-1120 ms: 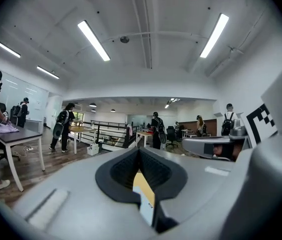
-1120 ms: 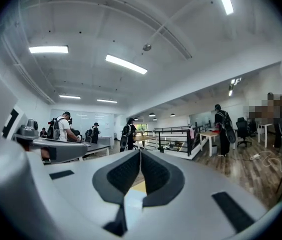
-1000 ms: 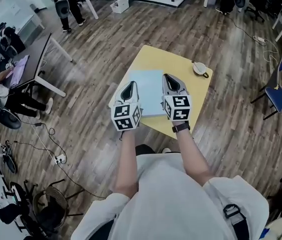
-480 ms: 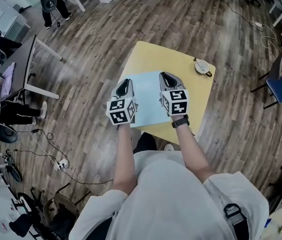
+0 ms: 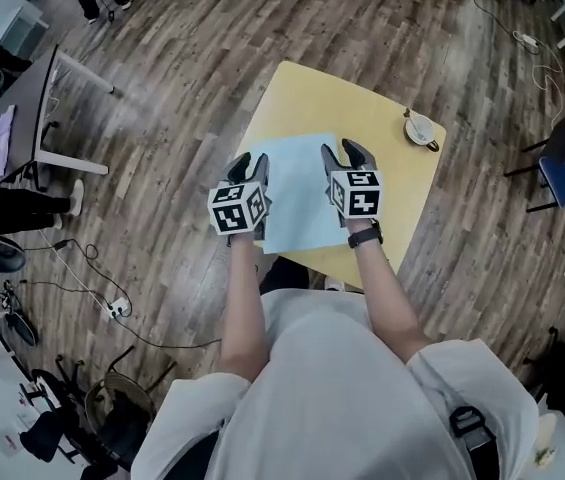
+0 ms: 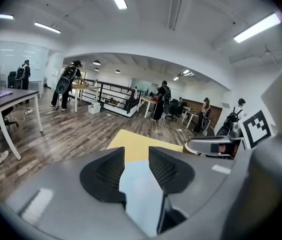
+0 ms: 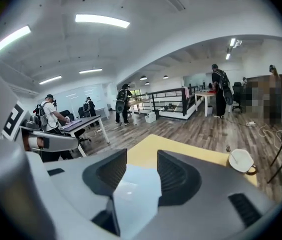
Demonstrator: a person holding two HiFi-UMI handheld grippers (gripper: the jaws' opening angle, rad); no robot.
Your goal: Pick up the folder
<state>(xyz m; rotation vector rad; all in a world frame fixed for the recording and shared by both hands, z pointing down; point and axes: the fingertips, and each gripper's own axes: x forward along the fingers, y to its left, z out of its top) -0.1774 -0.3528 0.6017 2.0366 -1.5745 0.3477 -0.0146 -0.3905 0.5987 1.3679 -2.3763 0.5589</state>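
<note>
Near side first: my left gripper (image 5: 251, 161) and my right gripper (image 5: 343, 151) are both opening, both released, nothing pinched. They hang over the near part of the pale blue folder (image 5: 298, 193), one toward each side edge, and I can see blue sheet through the gap of each pair of jaws. The folder lies flat on the yellow table (image 5: 362, 108), its near edge about at the table's near edge. It's thin, so I reckon the way in is low at that near edge, one jaw under and one over, closing both sides evenly so it doesn't sag or skid. Far right, a white cup (image 5: 421, 128) sits well apart.
</note>
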